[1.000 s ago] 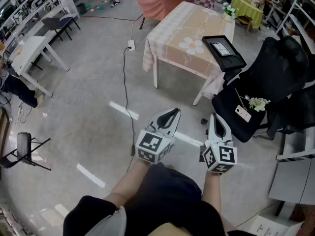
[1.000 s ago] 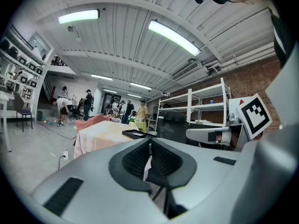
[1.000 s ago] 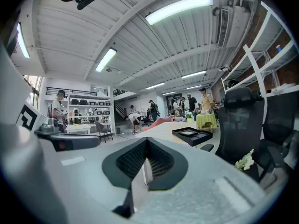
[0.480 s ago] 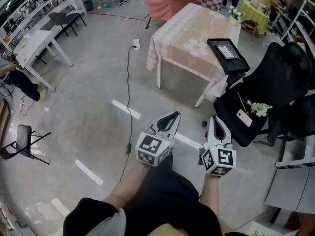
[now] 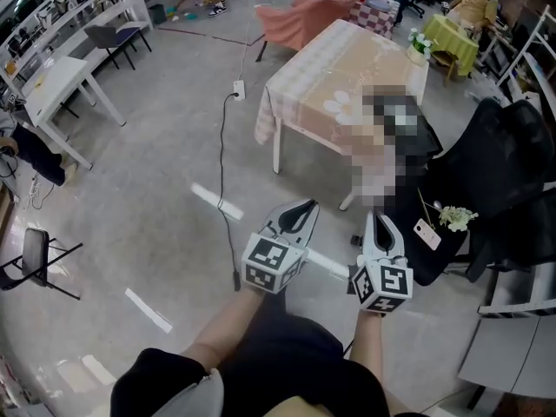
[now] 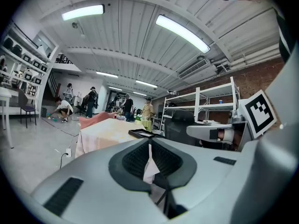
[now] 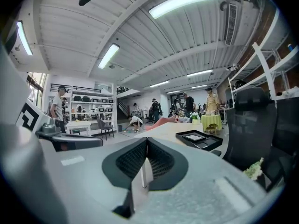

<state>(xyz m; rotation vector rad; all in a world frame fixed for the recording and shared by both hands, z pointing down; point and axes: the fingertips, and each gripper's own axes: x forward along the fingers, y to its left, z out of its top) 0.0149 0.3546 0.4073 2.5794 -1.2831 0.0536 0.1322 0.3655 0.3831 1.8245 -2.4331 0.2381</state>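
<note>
The left gripper (image 5: 301,205) has its jaws pressed together with nothing between them, and the right gripper (image 5: 380,219) is closed the same way. Near the right gripper's right stands a black chair (image 5: 495,146), apart from both jaws, with a flower sprig (image 5: 453,216) on its seat. Farther ahead, a table (image 5: 321,76) carries a black tray (image 7: 196,139).

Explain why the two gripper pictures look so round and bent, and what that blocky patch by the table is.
Left gripper view and right gripper view: wide-angle lenses darken the corners and bow the ceiling lights into curves. Head view: bright streaks on the floor look like lamp glare; the blocky patch over the table is a mosaic added afterwards, not an object.
</note>
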